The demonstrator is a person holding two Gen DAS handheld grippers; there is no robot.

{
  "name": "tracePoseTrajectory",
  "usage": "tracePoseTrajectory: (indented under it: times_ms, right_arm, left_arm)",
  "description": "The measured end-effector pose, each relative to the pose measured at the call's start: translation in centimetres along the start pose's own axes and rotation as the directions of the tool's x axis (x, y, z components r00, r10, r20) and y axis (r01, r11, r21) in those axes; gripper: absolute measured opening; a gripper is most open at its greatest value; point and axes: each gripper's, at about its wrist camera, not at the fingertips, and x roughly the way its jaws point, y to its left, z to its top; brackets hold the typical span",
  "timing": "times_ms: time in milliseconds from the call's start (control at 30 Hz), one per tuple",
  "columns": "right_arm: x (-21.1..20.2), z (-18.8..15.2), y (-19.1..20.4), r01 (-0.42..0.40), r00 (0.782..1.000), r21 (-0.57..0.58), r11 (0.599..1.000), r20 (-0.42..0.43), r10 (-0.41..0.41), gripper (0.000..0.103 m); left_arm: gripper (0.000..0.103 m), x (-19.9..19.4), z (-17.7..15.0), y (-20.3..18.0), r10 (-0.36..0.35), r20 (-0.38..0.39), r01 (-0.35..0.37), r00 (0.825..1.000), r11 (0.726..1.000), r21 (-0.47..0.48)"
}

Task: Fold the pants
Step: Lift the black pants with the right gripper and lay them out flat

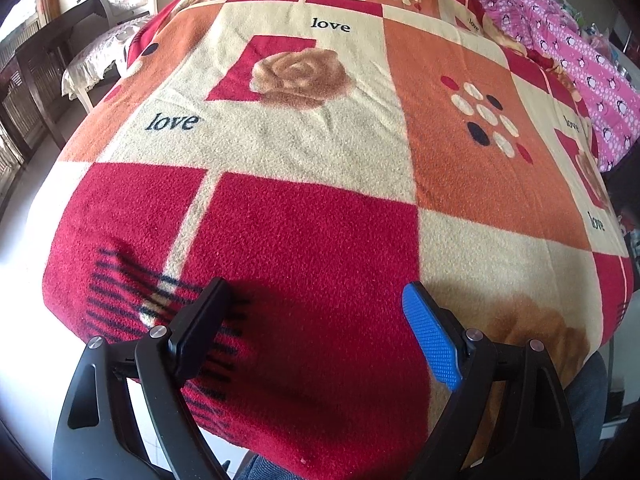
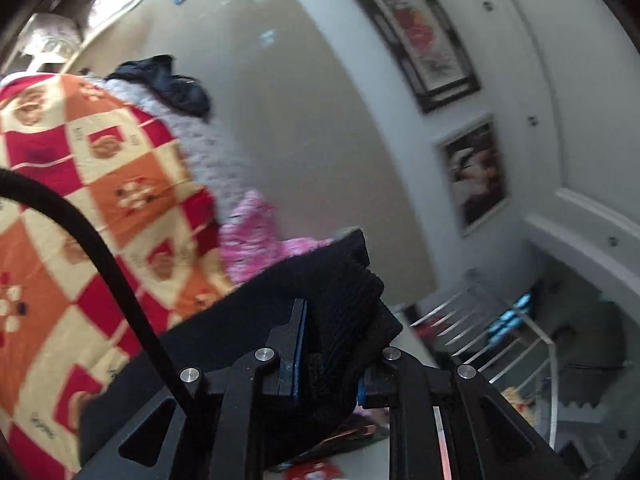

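My right gripper [image 2: 334, 344] is shut on black pants [image 2: 336, 280]; a thick ribbed fold of the cloth fills the gap between the blue pads, and the rest hangs down to the lower left, lifted in the air beside the bed. A black cord or strap [image 2: 100, 248] arcs across the left of that view. My left gripper [image 1: 316, 320] is open and empty, its jaws wide apart over the near edge of the patterned blanket [image 1: 320, 152]. The pants do not show in the left wrist view.
The bed carries a red, orange and cream "love" blanket. Pink patterned clothes [image 1: 580, 60] lie along its right side, and a dark garment [image 2: 168, 80] at its far end. A white chair [image 1: 104, 52] stands left of the bed. Framed pictures [image 2: 416, 28] hang on the wall.
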Motion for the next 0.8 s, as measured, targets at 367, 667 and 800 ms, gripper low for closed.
tracePoseTrajectory:
  times_ms: [367, 667, 800]
  right_arm:
    - [1.8, 3.6, 12.2, -0.143, 0.987, -0.097, 0.985, 0.059, 0.149, 0.017]
    - [-1.0, 8.6, 32.4, -0.487, 0.851, -0.199, 0.851, 0.111, 0.513, 0.017]
    - [-2.7, 10.6, 36.8, -0.517, 0.815, -0.261, 0.815, 0.143, 0.562, 0.017]
  left_arm:
    - [0.088, -0.2, 0.1, 0.5, -0.033, 0.013, 0.033, 0.999, 0.999, -0.021]
    - [0.088, -0.4, 0.0, 0.9, -0.066, 0.028, 0.067, 0.997, 0.997, -0.029]
    - [0.088, -0.5, -0.1, 1.1, -0.083, 0.033, 0.084, 0.996, 0.996, -0.031]
